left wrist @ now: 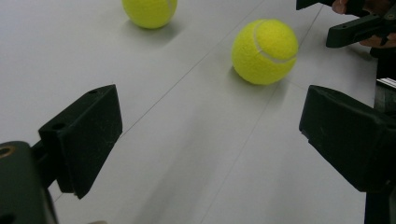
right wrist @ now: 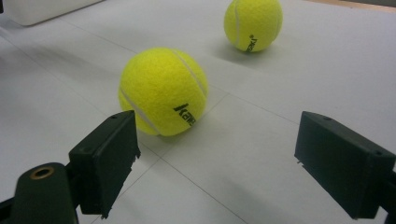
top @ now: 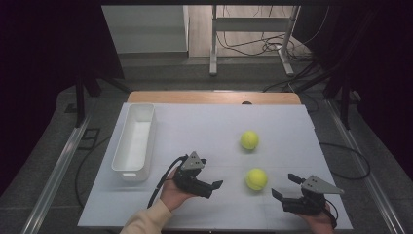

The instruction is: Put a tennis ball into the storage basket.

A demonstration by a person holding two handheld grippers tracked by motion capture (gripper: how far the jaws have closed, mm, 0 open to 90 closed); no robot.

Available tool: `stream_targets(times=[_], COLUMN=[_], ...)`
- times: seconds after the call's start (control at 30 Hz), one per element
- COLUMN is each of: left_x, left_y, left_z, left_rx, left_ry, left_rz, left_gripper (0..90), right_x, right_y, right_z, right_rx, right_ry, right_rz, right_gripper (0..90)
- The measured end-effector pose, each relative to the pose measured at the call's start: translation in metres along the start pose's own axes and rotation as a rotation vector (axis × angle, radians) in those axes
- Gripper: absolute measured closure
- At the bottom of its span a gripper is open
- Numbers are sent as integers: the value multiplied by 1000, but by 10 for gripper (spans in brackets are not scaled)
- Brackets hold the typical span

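Blocky matte-black jaws of the left gripper (top: 214,186) and right gripper (top: 284,186) stand spread wide, holding nothing, flanking a fuzzy yellow near tennis ball (top: 256,179) on the smooth white table (top: 195,131), with a second ball (top: 249,140) beyond and a rectangular white plastic bin (top: 135,142) at left.

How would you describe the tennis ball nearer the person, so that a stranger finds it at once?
On the white table, find the long white bin at the left. Two yellow balls lie to its right; this tennis ball lies between the two grippers, nearer the person than the other ball.
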State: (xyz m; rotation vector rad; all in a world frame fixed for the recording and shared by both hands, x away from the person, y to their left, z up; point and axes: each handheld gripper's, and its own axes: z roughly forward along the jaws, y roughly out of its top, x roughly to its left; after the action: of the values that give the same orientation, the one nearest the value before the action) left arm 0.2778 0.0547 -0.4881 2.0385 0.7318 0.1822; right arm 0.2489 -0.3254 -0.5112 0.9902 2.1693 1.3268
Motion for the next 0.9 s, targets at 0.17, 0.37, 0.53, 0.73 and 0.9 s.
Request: stream_targets(times=[0.17,0.37,0.53,0.73,0.9], left_x=[-1,-3,-5,-8,-10], left_y=[2,5,9,12,15], left_z=[7,13,18,23,29], left_rx=[9,10,12,16,21], left_ry=[-13,-23,-35,-45,-56], left_rz=[2,7,14,24,33], left_gripper=[70,70,70,69,69], right_x=[0,0,0,0,0], right_y=[0,0,0,0,0], right_z=[1,0,0,0,0], right_rx=[6,4,6,5,5], right_ry=[3,5,3,4,2], right_rz=[0,-1,-2,-1,1], right_gripper=[137,136,136,136,137])
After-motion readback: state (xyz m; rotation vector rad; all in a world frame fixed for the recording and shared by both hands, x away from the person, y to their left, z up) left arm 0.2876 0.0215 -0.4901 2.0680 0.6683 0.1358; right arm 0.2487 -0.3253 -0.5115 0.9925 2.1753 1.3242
